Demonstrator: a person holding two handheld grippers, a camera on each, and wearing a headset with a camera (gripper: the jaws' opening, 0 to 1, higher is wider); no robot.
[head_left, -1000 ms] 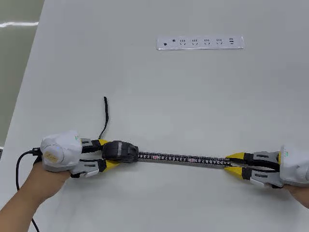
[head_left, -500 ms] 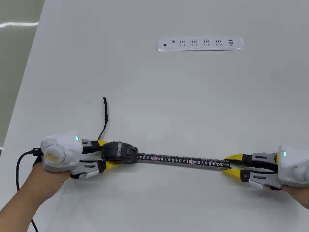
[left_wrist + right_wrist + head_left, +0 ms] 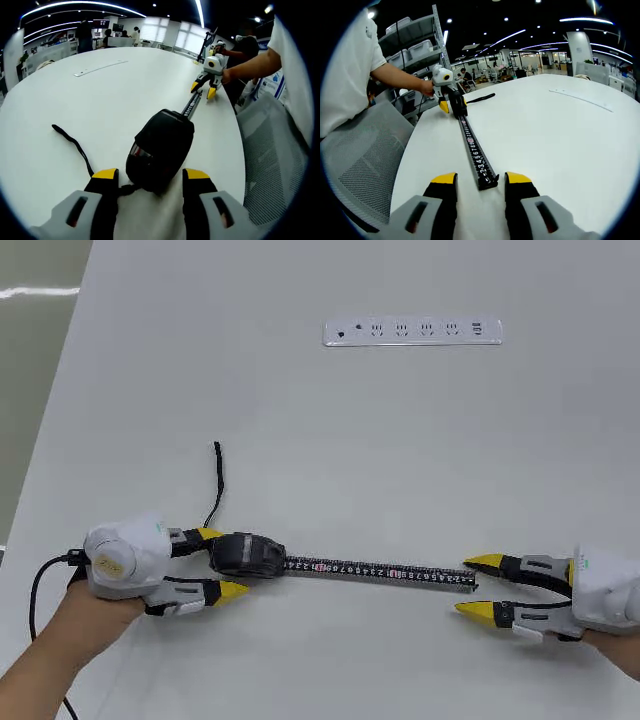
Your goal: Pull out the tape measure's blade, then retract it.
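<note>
We count one tape measure, two grippers, one strap and one power strip [image 3: 412, 332] on the white table [image 3: 300, 400].

The left gripper [image 3: 224, 562] is spread wide around the measure's case [image 3: 247, 554]. The case sits between its yellow tips. The far jaw looks to be against the case and the near jaw is clear of it, so nothing is clamped. The right gripper [image 3: 473, 585] is also spread apart and holds nothing. The free end of the blade [image 3: 380, 571] lies on the table just between its two tips.

The case is black, rounded and glossy, with a small reddish patch on the side facing the left gripper. The single blade is dark with pale numerals and is pulled out in a straight line from one gripper to the other, flat on the table. The thin black strap [image 3: 217, 485] trails from the case's rear, beside the left gripper's far jaw, and runs away from it. The power strip lies well beyond both grippers.
</note>
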